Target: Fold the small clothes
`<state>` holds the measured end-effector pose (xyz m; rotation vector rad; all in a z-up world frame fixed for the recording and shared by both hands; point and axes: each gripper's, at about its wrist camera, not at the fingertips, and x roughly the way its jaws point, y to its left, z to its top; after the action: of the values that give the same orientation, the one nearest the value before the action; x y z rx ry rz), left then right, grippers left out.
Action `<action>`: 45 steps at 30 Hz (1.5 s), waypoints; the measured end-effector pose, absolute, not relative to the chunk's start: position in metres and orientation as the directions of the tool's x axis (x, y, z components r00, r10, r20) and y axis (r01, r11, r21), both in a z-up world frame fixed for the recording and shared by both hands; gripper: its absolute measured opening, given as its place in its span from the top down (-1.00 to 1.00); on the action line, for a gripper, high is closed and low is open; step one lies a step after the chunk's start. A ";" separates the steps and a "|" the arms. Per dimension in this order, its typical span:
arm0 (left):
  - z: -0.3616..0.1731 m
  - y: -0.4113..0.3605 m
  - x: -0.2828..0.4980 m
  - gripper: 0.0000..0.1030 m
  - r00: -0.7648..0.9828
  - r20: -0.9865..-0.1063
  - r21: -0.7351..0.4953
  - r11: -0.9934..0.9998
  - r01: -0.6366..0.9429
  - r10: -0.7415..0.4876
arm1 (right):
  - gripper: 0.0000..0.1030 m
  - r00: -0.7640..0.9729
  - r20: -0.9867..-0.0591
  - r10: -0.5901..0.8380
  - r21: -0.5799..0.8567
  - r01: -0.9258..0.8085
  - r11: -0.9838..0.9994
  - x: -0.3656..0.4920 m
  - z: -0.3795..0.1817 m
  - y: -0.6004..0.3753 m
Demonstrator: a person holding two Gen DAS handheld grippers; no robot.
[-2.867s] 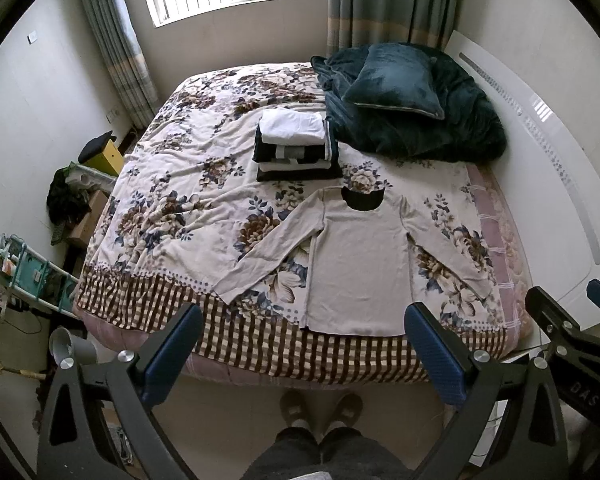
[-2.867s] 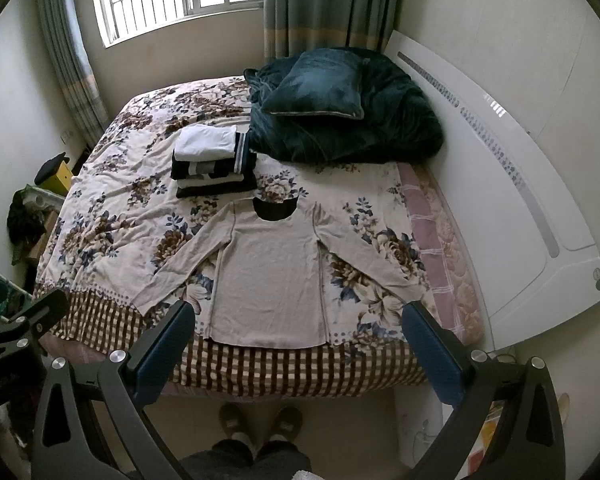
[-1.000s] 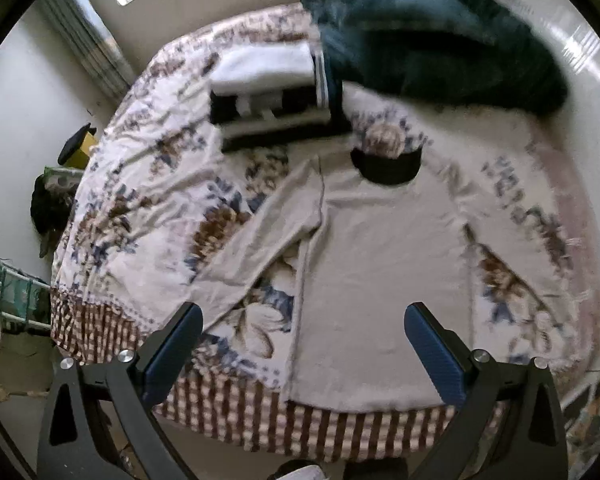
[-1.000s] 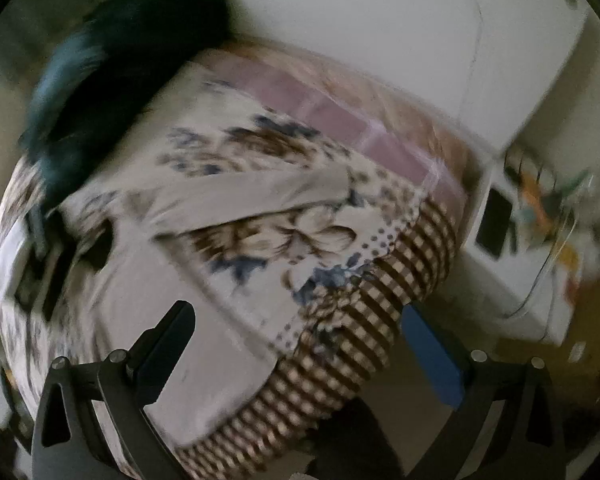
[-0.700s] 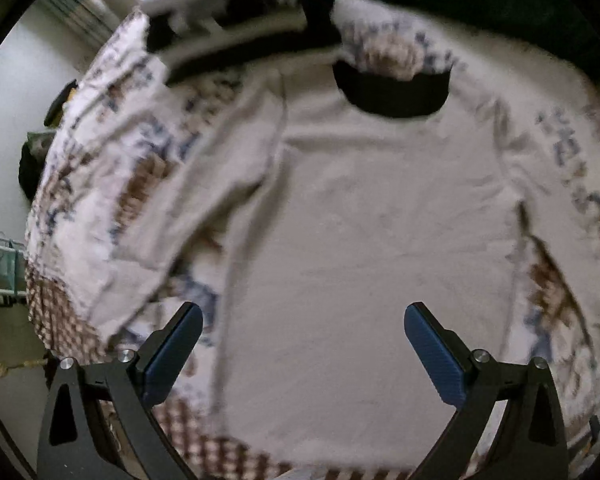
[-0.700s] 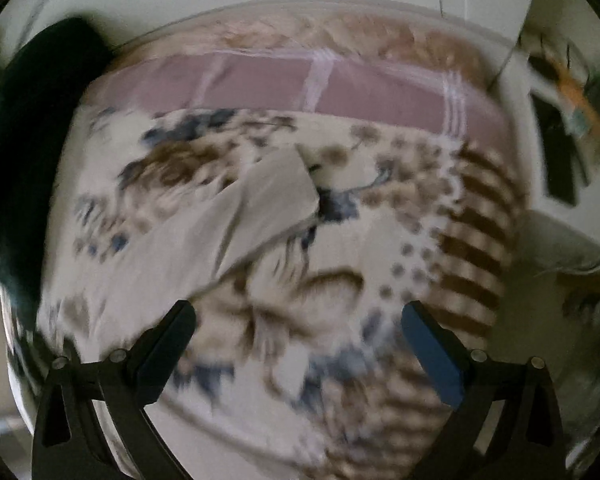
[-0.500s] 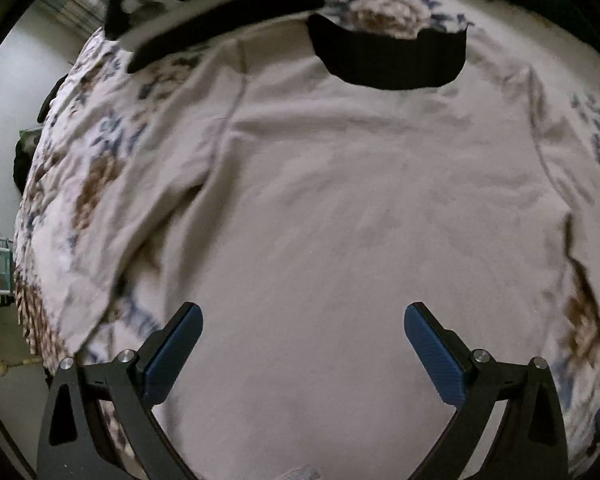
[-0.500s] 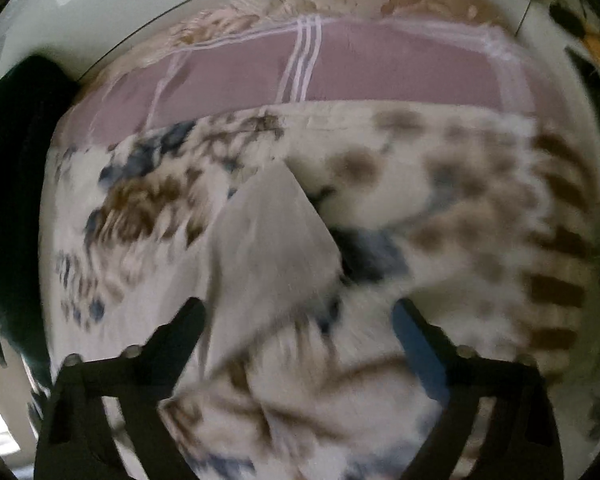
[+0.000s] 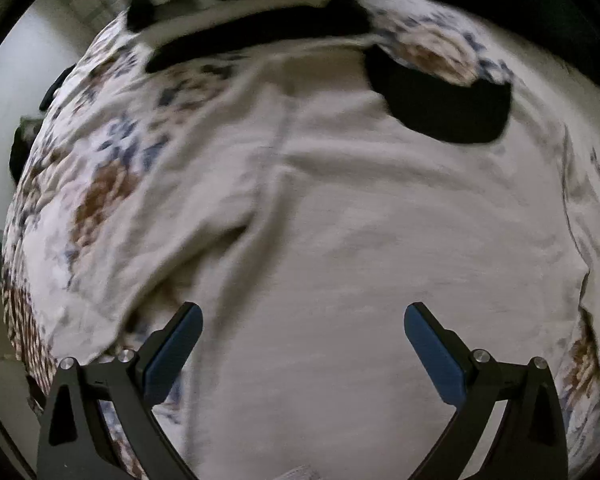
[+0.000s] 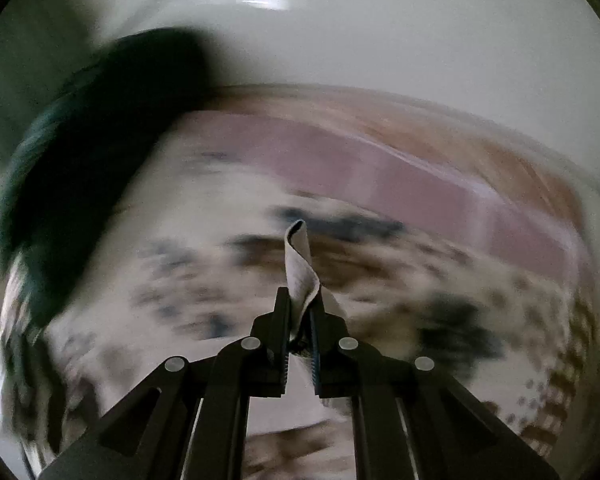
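Right gripper (image 10: 301, 312): jaws pressed together on a beige sleeve cuff (image 10: 300, 268), which stands up curled between the fingertips, lifted clear of the floral bedspread (image 10: 480, 320). Left gripper (image 9: 302, 340): jaws spread wide, holding nothing, poised low over the torso of the beige long-sleeved top (image 9: 360, 260); contact with the fabric cannot be confirmed. The top lies flat and face up on the bedspread (image 9: 100, 184), with its dark neckline (image 9: 440, 100) at the far end and one sleeve (image 9: 172, 240) angled away from the body on the left. Count: one top; one stack of folded clothes (image 9: 240, 8), black and white, just beyond the top's left shoulder; one dark green quilt (image 10: 80, 184) beyond the top, far left in the right wrist view. Both views are motion-blurred. No brand, label or legible writing observed.
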<state>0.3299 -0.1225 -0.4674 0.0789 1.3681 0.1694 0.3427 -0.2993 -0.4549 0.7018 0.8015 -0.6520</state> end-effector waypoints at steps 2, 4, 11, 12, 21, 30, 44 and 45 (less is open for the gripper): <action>-0.458 -0.100 0.326 -1.00 0.196 -0.966 0.151 0.984 -0.099 0.168 | 0.84 0.606 -0.769 -0.203 0.291 0.615 0.733 0.377 -0.416 -0.251; -0.448 -0.073 0.319 -1.00 0.201 -0.965 0.148 0.981 -0.127 0.171 | 0.84 0.667 -0.737 -0.110 0.265 0.434 0.861 0.407 -0.381 -0.186; -0.432 0.036 0.287 -1.00 0.175 -0.956 0.183 0.946 -0.266 0.234 | 0.84 0.557 -0.824 0.106 -0.020 -0.215 0.976 0.422 -0.402 0.071; -0.434 0.052 0.282 -1.00 0.162 -0.957 0.189 0.939 -0.287 0.242 | 0.84 0.513 -0.851 0.114 -0.041 -0.281 0.959 0.411 -0.419 0.099; -0.463 0.153 0.243 -1.00 0.054 -0.962 0.220 0.880 -0.420 0.267 | 0.84 0.284 -0.959 0.004 -0.161 -0.557 0.815 0.313 -0.566 0.213; -0.474 0.194 0.206 -1.00 -0.021 -0.982 0.170 0.841 -0.514 0.186 | 0.53 0.101 -0.993 -0.062 -0.108 -0.554 0.826 0.280 -0.601 0.220; -0.548 0.287 0.161 -0.41 0.245 -0.935 -0.304 0.226 -0.925 -0.256 | -0.03 -0.023 -0.997 0.078 0.076 0.076 0.994 0.281 -0.599 0.068; -0.548 0.292 0.160 0.11 0.230 -0.950 -0.275 0.216 -0.937 -0.211 | -0.03 -0.021 -0.998 0.064 0.062 0.096 0.993 0.279 -0.602 0.062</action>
<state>0.1602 0.2923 -0.5476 -1.2651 1.2503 0.7479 0.2788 0.0615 -0.6018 0.1249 1.5934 -0.0258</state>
